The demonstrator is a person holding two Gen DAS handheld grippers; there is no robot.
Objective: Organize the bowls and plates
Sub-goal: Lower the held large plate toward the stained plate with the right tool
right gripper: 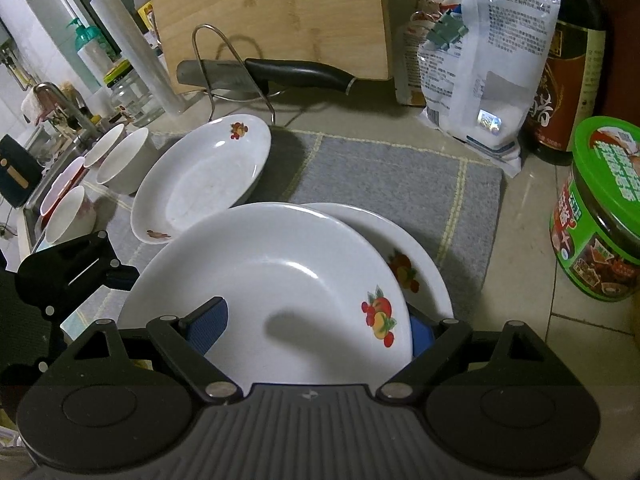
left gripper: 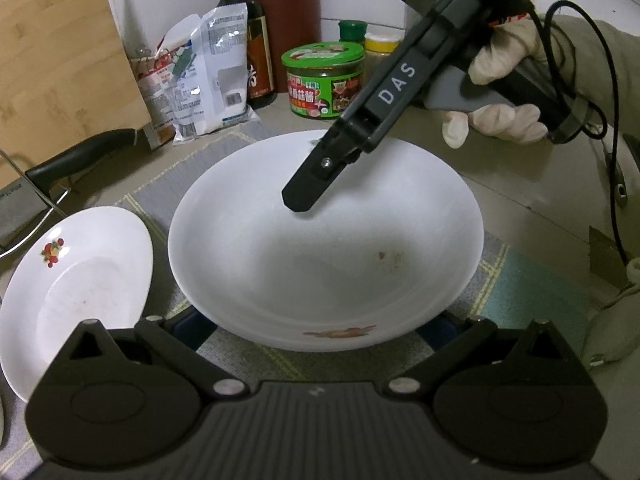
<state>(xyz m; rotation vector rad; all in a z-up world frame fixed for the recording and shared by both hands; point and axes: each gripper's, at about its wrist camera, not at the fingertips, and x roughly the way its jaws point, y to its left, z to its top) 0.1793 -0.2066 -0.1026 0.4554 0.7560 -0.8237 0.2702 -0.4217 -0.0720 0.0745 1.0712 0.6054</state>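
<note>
A white deep plate (left gripper: pixel 320 248) (right gripper: pixel 272 280) with a fruit decal lies tilted on a second, similar plate (right gripper: pixel 424 248) on the grey mat (right gripper: pixel 380 176). My left gripper (left gripper: pixel 314 322) (right gripper: pixel 116 280) is open, and its blue pads show just under the top plate's near rim. My right gripper (right gripper: pixel 320 320) (left gripper: pixel 308 176) is open astride the far rim. One blue pad (right gripper: pixel 208 328) hangs over the plate's inside and the other pad (right gripper: pixel 420 336) sits outside, behind the rim. Neither visibly presses. A third decal plate (left gripper: pixel 80 280) (right gripper: pixel 200 176) lies to the left.
Several small bowls (right gripper: pixel 120 160) stand beside a sink at the far left. Behind are a bamboo cutting board (right gripper: pixel 272 16), a black-handled knife (right gripper: pixel 296 72) on a wire rack, food bags (right gripper: pixel 480 80), a dark sauce bottle (right gripper: pixel 568 60) and a green-lidded jar (right gripper: pixel 600 216). A gloved hand (left gripper: pixel 500 120) holds the right gripper.
</note>
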